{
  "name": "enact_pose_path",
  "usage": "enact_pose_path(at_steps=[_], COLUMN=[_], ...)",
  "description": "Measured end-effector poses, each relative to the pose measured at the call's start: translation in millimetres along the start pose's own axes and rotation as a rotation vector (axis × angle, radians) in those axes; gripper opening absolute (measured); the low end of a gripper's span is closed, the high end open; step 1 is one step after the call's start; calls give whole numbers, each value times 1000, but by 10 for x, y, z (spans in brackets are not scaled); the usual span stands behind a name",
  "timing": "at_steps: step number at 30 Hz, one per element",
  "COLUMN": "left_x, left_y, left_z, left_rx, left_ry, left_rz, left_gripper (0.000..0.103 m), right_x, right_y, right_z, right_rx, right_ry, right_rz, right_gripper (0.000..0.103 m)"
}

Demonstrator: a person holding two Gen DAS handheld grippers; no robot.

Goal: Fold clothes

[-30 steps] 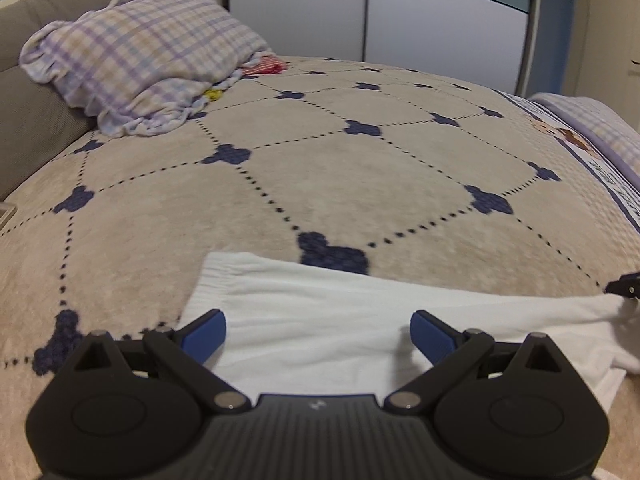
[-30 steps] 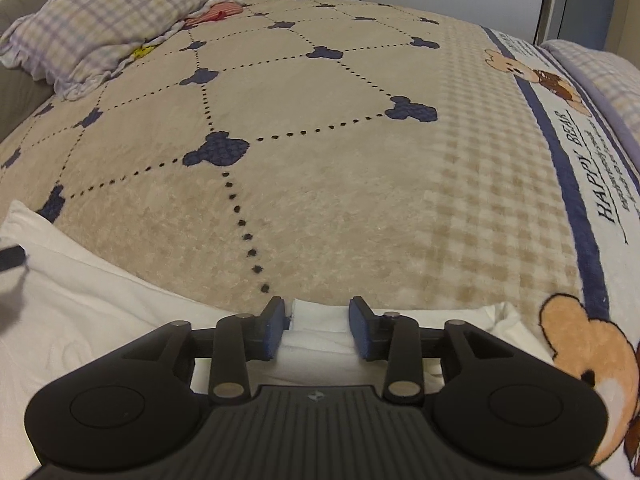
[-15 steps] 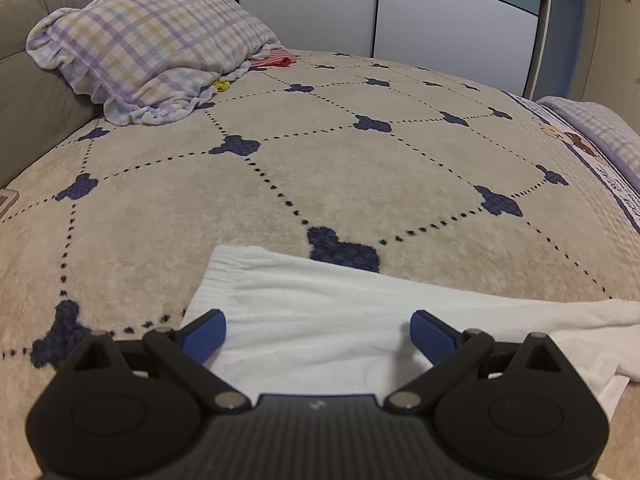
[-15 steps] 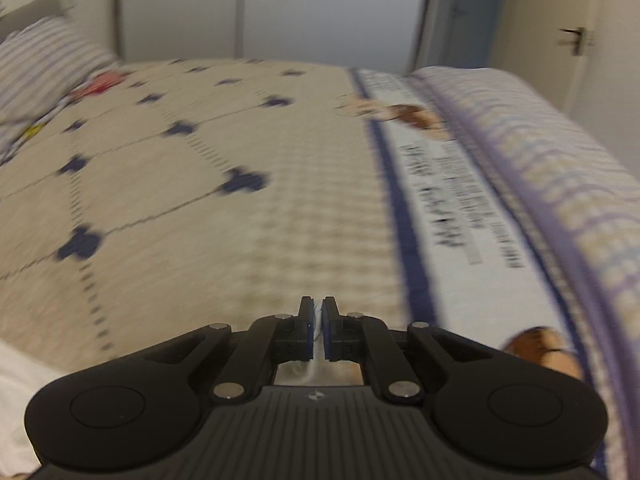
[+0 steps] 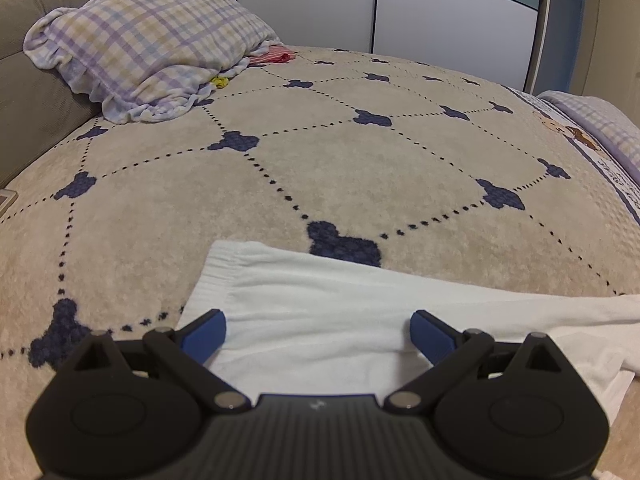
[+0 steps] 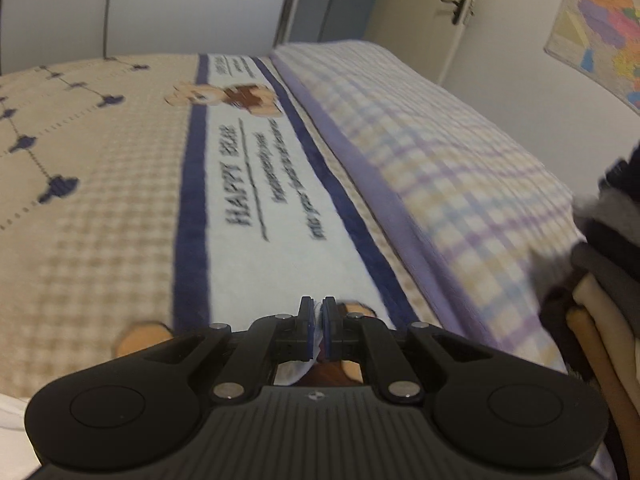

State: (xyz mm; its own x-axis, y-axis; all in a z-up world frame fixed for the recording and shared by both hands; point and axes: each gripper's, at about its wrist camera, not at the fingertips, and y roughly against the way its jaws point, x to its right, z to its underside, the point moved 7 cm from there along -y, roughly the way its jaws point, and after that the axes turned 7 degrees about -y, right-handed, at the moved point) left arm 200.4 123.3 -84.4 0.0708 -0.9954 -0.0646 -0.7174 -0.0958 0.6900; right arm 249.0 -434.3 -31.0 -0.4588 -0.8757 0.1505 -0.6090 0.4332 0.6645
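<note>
Your left gripper (image 5: 318,330) fingers spread wide over the white garment (image 5: 320,312) at 6 o'clock on the bed (image 5: 360,168), your right gripper (image 6: 316,330) fingers pinching white fabric (image 6: 317,320).

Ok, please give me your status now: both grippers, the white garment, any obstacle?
Left gripper open over the white garment. Right gripper shut on white cloth. Garment flat on the blanket. No obstacle nearby.

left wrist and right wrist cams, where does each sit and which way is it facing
Left wrist: low on the left gripper, facing up the bed blanket toward a plaid pillow; open jaws straddle the white garment.
Right wrist: on the right gripper, facing the blanket's bear border and a stack of folded clothes; jaws pinch white cloth.
Shared: blanket, white garment.
</note>
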Motion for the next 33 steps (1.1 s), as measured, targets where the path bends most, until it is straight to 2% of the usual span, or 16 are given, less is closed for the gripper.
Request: enact_pose_path(at_steps=[5, 8, 11, 13, 16, 20, 28, 31, 33], left_x=[5, 4, -7, -19, -59, -224, -554, -669, -732], left_y=[-13, -18, -16, -13, -3, 11, 42, -9, -93], left_z=[12, 16, 14, 10, -9, -93, -261, -284, -253], left_rx=[-5, -7, -6, -4, 2, 35, 101, 113, 99], left_ry=[-10, -14, -9, -4, 3, -16, -53, -52, -25], left_rz=[-3, -5, -4, -2, 4, 20, 52, 93, 132], left_gripper=[100, 100, 100, 100, 100, 99, 98, 89, 81], right_x=[146, 138, 55, -25, -143, -391, -1430, -1839, -2049], right_y=[-151, -161, -73, 7, 140, 370, 837, 952, 973], right_z=[224, 313, 326, 310, 274, 265, 479, 562, 590], right_rx=[-67, -91, -77, -63, -37, -16, -101, -145, -168], right_ry=[-2, 3, 18, 28, 33, 45, 206, 261, 283], right_rz=[36, 28, -13, -52, -105, -238, -663, -776, -810], right_gripper=[5, 6, 12, 21, 24, 26, 28, 28, 28])
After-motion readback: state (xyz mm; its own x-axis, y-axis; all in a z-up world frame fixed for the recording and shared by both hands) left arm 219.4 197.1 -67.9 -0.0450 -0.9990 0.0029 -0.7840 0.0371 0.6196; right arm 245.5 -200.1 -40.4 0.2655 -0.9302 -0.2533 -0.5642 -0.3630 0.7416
